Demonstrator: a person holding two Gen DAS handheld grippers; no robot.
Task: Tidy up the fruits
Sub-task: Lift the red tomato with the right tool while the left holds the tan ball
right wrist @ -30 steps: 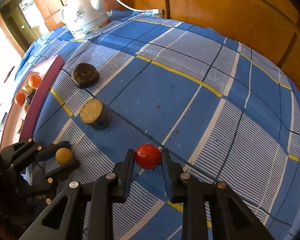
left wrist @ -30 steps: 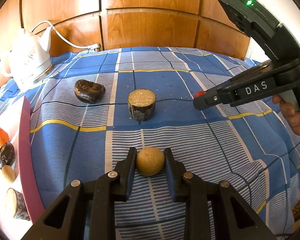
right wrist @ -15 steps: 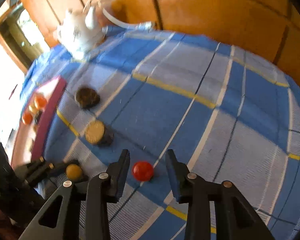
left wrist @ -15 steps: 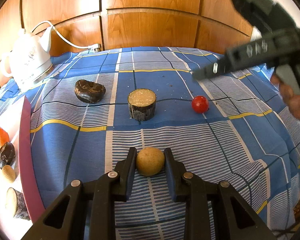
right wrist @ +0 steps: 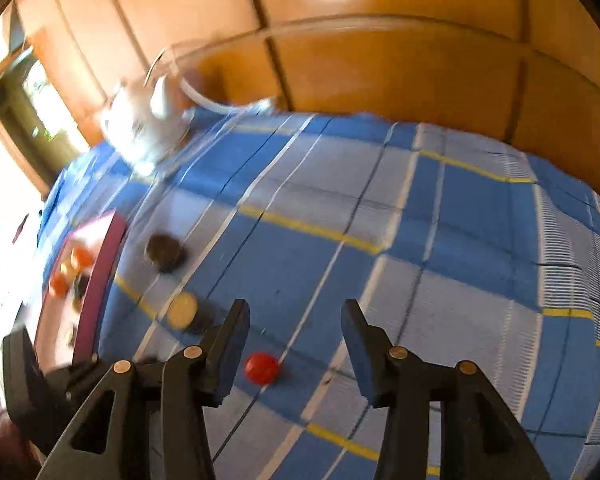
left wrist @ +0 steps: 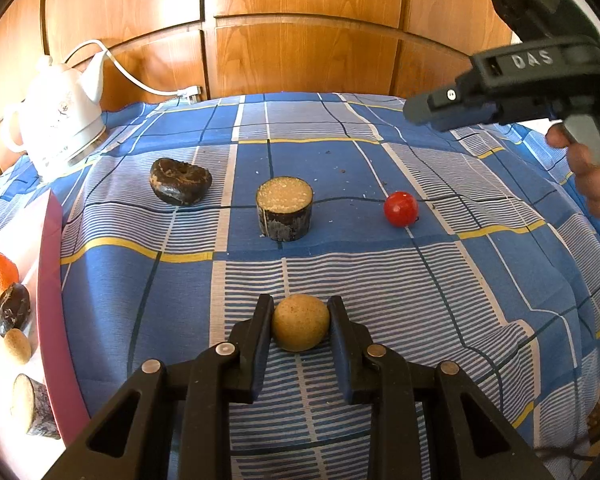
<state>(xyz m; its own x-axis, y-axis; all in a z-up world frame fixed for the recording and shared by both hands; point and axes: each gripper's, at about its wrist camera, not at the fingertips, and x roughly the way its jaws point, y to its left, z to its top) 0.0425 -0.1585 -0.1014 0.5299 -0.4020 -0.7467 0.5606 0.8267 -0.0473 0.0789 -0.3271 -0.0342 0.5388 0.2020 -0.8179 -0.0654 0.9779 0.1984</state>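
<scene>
Tan ball [left wrist: 300, 322] sits on the cloth [left wrist: 380, 304], pinched between the left gripper [left wrist: 300, 330] fingers. Beyond the ball stands a cut cylinder [left wrist: 285, 214]; right of the cylinder lies the tomato [left wrist: 400, 208], left a dark doughnut-shaped fruit [left wrist: 180, 180]. The right gripper [right wrist: 296, 342] hangs above the tomato, spread wide, holding nothing. Far left of the cylinder, a tray [left wrist: 54, 320] holds fruits; behind stands a kettle [left wrist: 62, 120].

My left camera sits low, near the blue cloth [left wrist: 340, 168], facing the wood wall; my right looks down from higher — both see the red ball [left wrist: 400, 209].
</scene>
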